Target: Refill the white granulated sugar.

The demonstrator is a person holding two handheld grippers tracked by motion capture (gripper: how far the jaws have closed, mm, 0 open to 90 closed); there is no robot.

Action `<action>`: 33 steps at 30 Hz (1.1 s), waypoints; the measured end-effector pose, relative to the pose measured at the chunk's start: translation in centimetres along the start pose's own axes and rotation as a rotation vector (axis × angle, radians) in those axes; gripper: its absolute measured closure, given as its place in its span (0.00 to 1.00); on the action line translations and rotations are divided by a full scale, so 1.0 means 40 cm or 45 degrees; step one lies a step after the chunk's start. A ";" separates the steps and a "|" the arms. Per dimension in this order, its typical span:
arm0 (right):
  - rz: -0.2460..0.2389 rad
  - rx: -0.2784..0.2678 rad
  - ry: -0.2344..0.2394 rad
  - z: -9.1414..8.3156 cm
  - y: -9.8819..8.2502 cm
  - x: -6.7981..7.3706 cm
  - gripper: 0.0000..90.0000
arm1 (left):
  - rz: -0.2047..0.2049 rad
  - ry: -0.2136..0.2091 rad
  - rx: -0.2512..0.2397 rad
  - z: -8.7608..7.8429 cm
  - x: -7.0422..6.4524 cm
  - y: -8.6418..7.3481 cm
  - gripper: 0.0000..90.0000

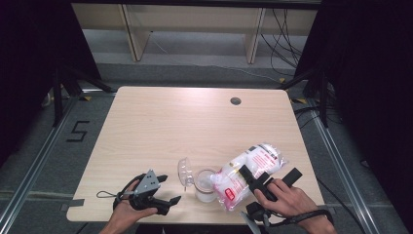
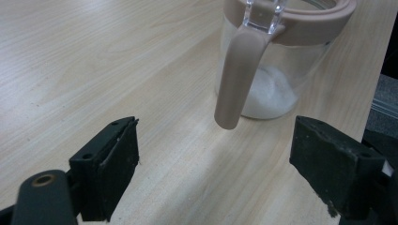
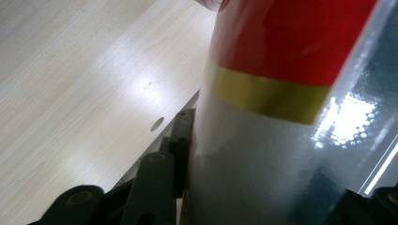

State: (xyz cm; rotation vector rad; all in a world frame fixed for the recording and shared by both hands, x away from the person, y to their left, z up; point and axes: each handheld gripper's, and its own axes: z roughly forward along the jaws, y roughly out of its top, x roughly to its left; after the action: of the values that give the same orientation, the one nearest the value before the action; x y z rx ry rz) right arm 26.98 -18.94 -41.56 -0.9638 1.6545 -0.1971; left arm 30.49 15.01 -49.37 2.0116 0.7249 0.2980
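My right hand-held gripper (image 1: 249,176) clamps the plastic bag (image 1: 248,173), seemingly tilted over the jar (image 2: 277,56); my left hand-held gripper (image 2: 216,154) gapes empty just before it.

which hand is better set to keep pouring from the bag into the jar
Right. The right gripper already clamps the clear plastic bag of white powder, tilted over the open glass jar. The left gripper stands open beside the jar, holding nothing.

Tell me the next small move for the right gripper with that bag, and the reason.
Probably tip the bag a little further over the jar. The right gripper is clamped on the bag, whose lower end lies at the jar's open rim; the lid is swung aside, and only a shallow layer of white grains sits in the jar. The left gripper rests open beside it.
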 end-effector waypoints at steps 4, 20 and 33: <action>-0.004 0.003 0.003 0.000 0.000 -0.001 0.75 | -0.004 0.010 -0.004 -0.001 0.001 0.001 0.17; -0.027 0.003 0.012 -0.002 -0.007 -0.004 0.76 | 0.029 0.010 0.008 0.004 0.003 0.003 0.17; -0.056 0.009 0.019 -0.003 -0.011 -0.008 0.76 | 0.025 0.010 0.015 0.000 0.002 0.004 0.17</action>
State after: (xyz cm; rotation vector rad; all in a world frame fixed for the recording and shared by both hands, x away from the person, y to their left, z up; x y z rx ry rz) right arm 27.09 -19.02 -41.04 -0.9965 1.6464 -0.2404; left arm 30.61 14.98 -49.24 2.0305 0.7133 0.3137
